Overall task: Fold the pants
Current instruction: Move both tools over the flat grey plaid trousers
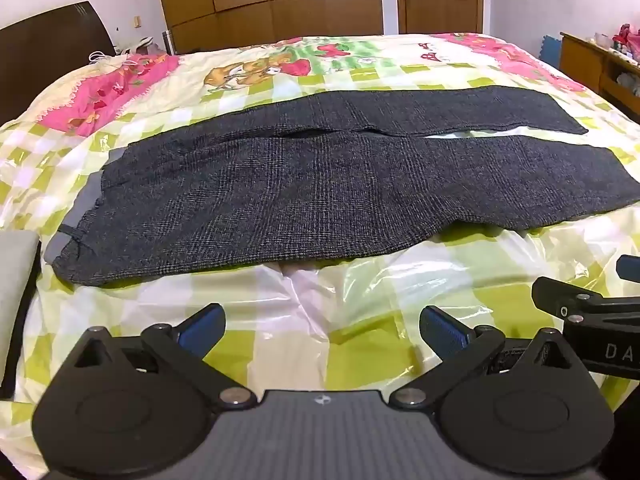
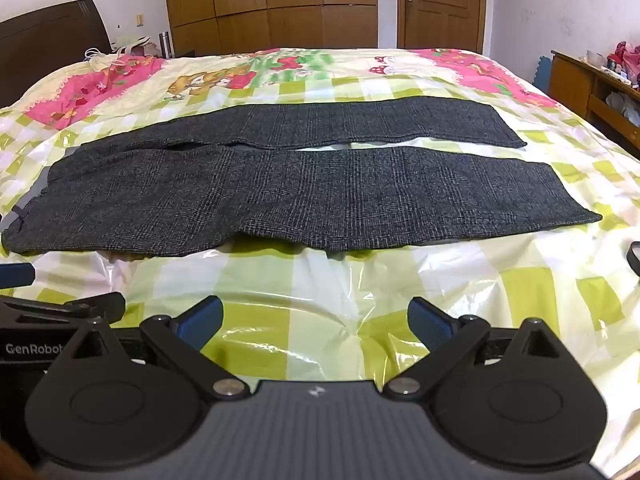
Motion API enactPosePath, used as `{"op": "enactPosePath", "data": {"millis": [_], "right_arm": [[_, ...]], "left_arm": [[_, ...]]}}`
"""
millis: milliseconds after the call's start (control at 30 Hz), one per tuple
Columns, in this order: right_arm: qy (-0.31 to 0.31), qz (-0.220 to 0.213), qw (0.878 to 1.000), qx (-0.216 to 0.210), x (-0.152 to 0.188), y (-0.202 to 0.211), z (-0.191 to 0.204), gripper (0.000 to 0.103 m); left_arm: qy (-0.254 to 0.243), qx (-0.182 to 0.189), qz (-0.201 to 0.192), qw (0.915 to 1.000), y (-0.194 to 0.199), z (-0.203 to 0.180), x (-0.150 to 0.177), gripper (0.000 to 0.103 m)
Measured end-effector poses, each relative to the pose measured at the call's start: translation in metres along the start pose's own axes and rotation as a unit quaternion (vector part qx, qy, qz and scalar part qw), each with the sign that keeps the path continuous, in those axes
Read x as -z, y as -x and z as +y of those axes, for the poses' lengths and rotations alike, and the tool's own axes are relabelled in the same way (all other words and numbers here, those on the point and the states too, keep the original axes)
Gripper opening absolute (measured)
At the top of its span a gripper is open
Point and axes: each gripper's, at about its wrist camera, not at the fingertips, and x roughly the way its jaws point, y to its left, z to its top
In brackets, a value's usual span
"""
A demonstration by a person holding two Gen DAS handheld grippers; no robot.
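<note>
- On the bed (image 1: 360, 320), across its middle: pants (image 1: 320, 192) spread flat, waistband at left, both legs running right, the far leg parted from the near one by a narrow gap toward the hems.
- Bed carries a green-check cover with a glossy clear plastic film over it; film is creased and shiny near the camera.
- Left gripper (image 1: 322, 330): jaws wide apart, nothing between them, short of the pants' near edge, apart from the cloth.
- Right gripper (image 2: 314, 320): likewise spread, empty, just beside the left one, also short of the near edge.
- Handling, judged: cloth looks like thick woven tweed, soft but with some body; moderate weight, should drape rather than hold shape. Grey lining shows at the waistband (image 1: 76, 216), so the layers may slide on each other.
- Plastic under it looks slippery; the pants may skate when dragged, and a low pinch could catch the film too.
- Grip points, judged: near waistband corner for the left, near-leg hem (image 2: 568, 196) for the right; lift the near edge over onto the far leg.
- Containers: a wooden shelf unit (image 2: 592, 88) stands at right; its open bay holds pale items, too small to identify. Red things on top, not identifiable.
</note>
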Motion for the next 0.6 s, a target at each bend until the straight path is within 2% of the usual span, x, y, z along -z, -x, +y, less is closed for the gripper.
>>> {"op": "enactPosePath", "data": {"millis": [267, 500, 600], "right_arm": [[-0.002, 0.0, 1.0, 0.0, -0.001, 0.0, -0.001, 0.098], [-0.018, 0.004, 1.0, -0.004, -0.015, -0.01, -0.009, 0.097], [-0.013, 0.001, 1.0, -0.009, -0.024, -0.011, -0.005, 0.096]], "left_arm": [[0.02, 0.012, 0.003, 0.9997, -0.001, 0.005, 0.001, 0.103], [0.06, 0.038, -0.006, 0.9974, -0.007, 0.034, -0.009, 0.103], [0.06, 0.036, -0.009, 0.9975, -0.011, 0.048, -0.016, 0.103]]}}
